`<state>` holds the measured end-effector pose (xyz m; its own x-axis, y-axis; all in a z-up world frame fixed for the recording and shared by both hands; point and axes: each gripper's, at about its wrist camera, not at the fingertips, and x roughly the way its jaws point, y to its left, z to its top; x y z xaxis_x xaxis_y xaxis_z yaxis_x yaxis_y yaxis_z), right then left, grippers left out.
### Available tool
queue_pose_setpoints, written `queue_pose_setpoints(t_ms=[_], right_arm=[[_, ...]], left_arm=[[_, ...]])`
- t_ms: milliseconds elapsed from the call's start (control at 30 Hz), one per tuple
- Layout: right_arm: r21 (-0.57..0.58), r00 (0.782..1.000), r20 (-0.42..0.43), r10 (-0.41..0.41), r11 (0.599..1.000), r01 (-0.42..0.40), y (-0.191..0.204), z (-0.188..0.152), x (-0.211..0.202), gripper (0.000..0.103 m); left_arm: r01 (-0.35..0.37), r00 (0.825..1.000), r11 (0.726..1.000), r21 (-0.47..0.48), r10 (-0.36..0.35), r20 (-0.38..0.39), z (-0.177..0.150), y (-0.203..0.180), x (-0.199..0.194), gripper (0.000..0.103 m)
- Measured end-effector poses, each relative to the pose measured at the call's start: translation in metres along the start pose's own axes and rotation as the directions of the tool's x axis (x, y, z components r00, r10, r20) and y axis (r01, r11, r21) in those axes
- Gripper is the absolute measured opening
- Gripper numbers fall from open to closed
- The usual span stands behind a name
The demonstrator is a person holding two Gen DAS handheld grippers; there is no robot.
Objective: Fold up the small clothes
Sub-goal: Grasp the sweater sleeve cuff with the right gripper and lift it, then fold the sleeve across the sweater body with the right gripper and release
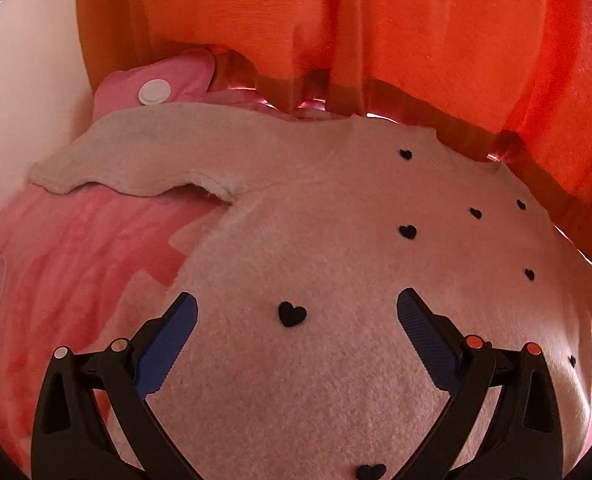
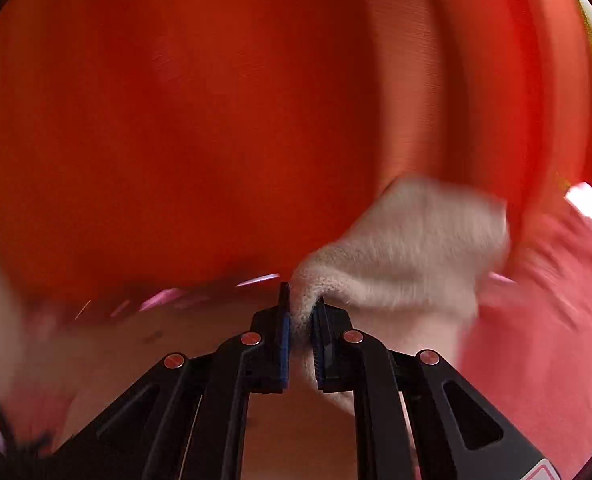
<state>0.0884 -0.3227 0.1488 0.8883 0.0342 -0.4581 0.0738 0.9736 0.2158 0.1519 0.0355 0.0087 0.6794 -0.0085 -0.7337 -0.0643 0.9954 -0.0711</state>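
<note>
A small cream fleece sweater point(image 1: 316, 216) dotted with black hearts lies spread on a pink blanket point(image 1: 72, 264), one sleeve point(image 1: 136, 156) stretched out to the left. My left gripper point(image 1: 296, 308) hovers over the sweater's body with its blue pads wide apart and nothing between them. In the right wrist view, my right gripper point(image 2: 301, 312) is shut on a fold of the sweater's cream fabric point(image 2: 408, 240), which bunches up and trails off to the right. That view is blurred.
An orange curtain point(image 1: 376, 40) hangs along the far edge and fills the background of both views. A pink pillow point(image 1: 164, 80) with a white round patch lies at the back left. A white wall point(image 1: 24, 80) stands on the left.
</note>
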Motion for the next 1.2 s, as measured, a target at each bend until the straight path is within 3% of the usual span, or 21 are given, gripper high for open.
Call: queue_pose_setpoints(t_ms=[100, 167, 233, 267, 333, 400, 533, 667, 733, 800, 867, 933, 967, 1000, 1033, 1067, 1133, 1167, 1200], right_arm=[[-0.083, 0.980, -0.179, 0.082, 0.992, -0.098, 0.085, -0.045, 0.065, 0.029], [-0.106, 0.959, -0.276, 0.063, 0.990, -0.095, 0.110, -0.081, 0.095, 0.029], [-0.113, 0.955, -0.293, 0.043, 0.990, -0.079, 0.111, -0.096, 0.097, 0.029], [-0.088, 0.956, -0.291, 0.048, 0.993, -0.076, 0.106, -0.100, 0.089, 0.030], [-0.004, 0.957, -0.285, 0.058, 0.998, -0.061, 0.080, -0.101, 0.070, 0.041], [0.130, 0.950, -0.310, 0.041, 0.992, -0.001, 0.043, -0.100, 0.053, 0.048], [0.412, 0.956, -0.290, 0.041, 0.907, 0.086, -0.027, -0.117, 0.003, 0.049], [0.527, 0.952, -0.304, 0.024, 0.837, 0.147, -0.055, -0.134, -0.011, 0.051], [0.520, 0.949, -0.313, 0.034, 0.842, 0.141, -0.059, -0.130, -0.007, 0.051], [0.481, 0.951, -0.308, -0.005, 0.862, 0.161, -0.058, -0.124, -0.002, 0.052], [0.449, 0.948, -0.314, -0.046, 0.873, 0.191, -0.065, -0.120, 0.004, 0.060], [0.464, 0.940, -0.337, -0.054, 0.859, 0.215, -0.081, -0.121, 0.012, 0.064], [0.492, 0.932, -0.358, -0.049, 0.839, 0.233, -0.096, -0.125, 0.021, 0.064], [0.535, 0.929, -0.370, -0.026, 0.812, 0.236, -0.110, -0.130, 0.030, 0.064], [0.587, 0.930, -0.367, 0.009, 0.777, 0.225, -0.125, -0.135, 0.037, 0.063], [0.618, 0.933, -0.357, 0.030, 0.757, 0.212, -0.133, -0.138, 0.041, 0.061], [0.666, 0.943, -0.326, 0.061, 0.723, 0.184, -0.148, -0.139, 0.051, 0.051], [0.665, 0.947, -0.316, 0.056, 0.726, 0.179, -0.150, -0.137, 0.053, 0.046], [0.652, 0.949, -0.312, 0.043, 0.736, 0.182, -0.150, -0.134, 0.053, 0.014]], left_arm=[[0.032, 0.999, 0.999, -0.003, -0.033, -0.011, 0.002, 0.003, 0.003, 0.098], [0.056, 0.998, 0.998, -0.004, -0.056, -0.025, 0.004, 0.005, 0.006, 0.098], [0.085, 0.996, 0.996, -0.010, -0.085, -0.041, 0.008, 0.008, 0.009, 0.098], [0.097, 0.994, 0.995, -0.017, -0.098, -0.042, 0.010, 0.009, 0.010, 0.098], [0.136, 0.989, 0.990, -0.034, -0.138, -0.048, 0.015, 0.011, 0.013, 0.098], [0.173, 0.983, 0.984, -0.051, -0.176, -0.057, 0.020, 0.010, 0.019, 0.098], [0.222, 0.968, 0.967, -0.123, -0.233, -0.093, 0.032, 0.009, 0.039, 0.098], [0.225, 0.967, 0.959, -0.171, -0.242, -0.084, 0.053, -0.006, 0.056, 0.098], [0.200, 0.972, 0.963, -0.184, -0.218, -0.088, 0.067, -0.023, 0.074, 0.098], [0.200, 0.960, 0.955, -0.220, -0.236, -0.150, 0.074, -0.036, 0.105, 0.097], [0.197, 0.941, 0.939, -0.280, -0.261, -0.213, 0.073, -0.040, 0.129, 0.086], [0.144, 0.962, 0.947, -0.286, -0.202, -0.184, 0.074, -0.045, 0.130, 0.074], [0.153, 0.965, 0.951, -0.268, -0.202, -0.167, 0.076, -0.049, 0.128, 0.040], [0.207, 0.954, 0.944, -0.258, -0.253, -0.159, 0.078, -0.053, 0.127, 0.006], [0.269, 0.934, 0.919, -0.288, -0.322, -0.154, 0.078, -0.054, 0.128, 0.000], [0.291, 0.926, 0.904, -0.312, -0.349, -0.148, 0.078, -0.054, 0.128, 0.000], [0.297, 0.931, 0.908, -0.296, -0.344, -0.120, 0.082, -0.057, 0.123, 0.000], [0.296, 0.936, 0.912, -0.284, -0.337, -0.106, 0.084, -0.058, 0.120, 0.000], [0.306, 0.938, 0.914, -0.266, -0.337, -0.081, 0.086, -0.059, 0.113, 0.000]])
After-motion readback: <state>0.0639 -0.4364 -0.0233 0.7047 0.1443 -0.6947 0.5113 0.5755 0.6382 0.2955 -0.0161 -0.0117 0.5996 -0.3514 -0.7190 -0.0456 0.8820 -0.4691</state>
